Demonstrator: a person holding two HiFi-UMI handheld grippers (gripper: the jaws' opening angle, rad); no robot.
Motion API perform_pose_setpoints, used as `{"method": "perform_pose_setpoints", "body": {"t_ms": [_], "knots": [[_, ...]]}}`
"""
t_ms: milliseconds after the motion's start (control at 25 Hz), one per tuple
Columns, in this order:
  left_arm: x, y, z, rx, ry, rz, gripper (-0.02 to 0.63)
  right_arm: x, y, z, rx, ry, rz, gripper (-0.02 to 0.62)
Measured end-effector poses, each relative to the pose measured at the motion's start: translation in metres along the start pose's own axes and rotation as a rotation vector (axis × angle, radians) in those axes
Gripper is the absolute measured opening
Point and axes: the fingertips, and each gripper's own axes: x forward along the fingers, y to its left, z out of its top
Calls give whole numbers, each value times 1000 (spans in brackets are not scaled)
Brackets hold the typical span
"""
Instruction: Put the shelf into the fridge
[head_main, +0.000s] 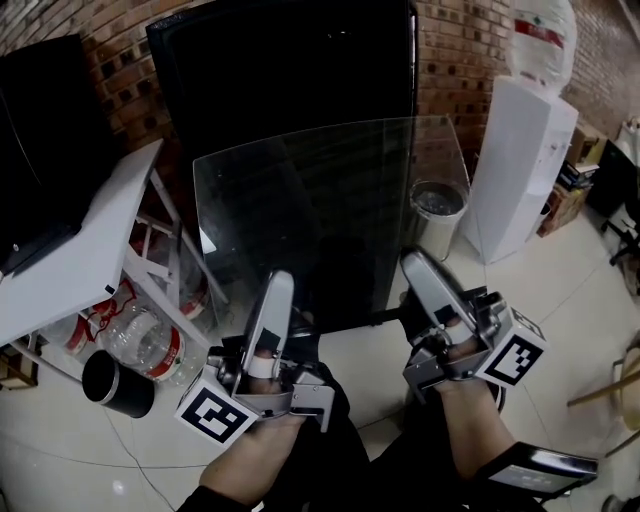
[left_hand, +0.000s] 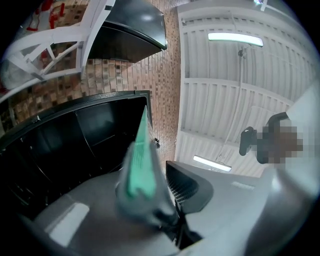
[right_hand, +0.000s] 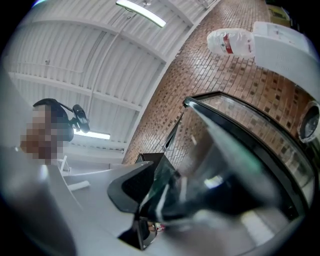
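- Looking down in the head view, the glass shelf (head_main: 330, 220) hangs in the air in front of the black fridge (head_main: 290, 70), tilted up away from the person and not yet inside it. I judge the task to be at the carrying stage: the shelf is lifted and held, while lining it up and sliding it in are left to do. The left gripper (head_main: 276, 300) and right gripper (head_main: 422, 272) each clamp the shelf's near edge, well apart from each other, one near each lower corner. Whether the fridge door stands open cannot be told from here.
- Turning to the left gripper view, the shelf's greenish edge (left_hand: 140, 160) runs straight out between the fingers (left_hand: 195, 187), which are drawn narrow and pinch the pane from both faces. The dark fridge body (left_hand: 75, 145) rises beyond it.
- Turning to the right gripper view, the pane (right_hand: 240, 150) is blurred but plainly sits between the fingers (right_hand: 132, 187). They are closed on its edge, somewhat wider than the left pair, with the glass reaching forward and to the right.
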Motion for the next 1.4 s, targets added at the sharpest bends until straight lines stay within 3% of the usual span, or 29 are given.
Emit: {"method": "perform_pose_setpoints", "body": {"t_ms": [200,440,840,1400], "knots": [[6,18,8,-20,3,2,37,13,-14,-5,-3,11,-16,74],[2,56,11,-59,9,61,37,27,-39,-24,35,33,-48,74],[17,88,10,-55,18,92,37,33,-78,-28,62,39,-69,74],[62,99,30,-42,0,91,31,76,-100,1,81,34,6,74]]}}
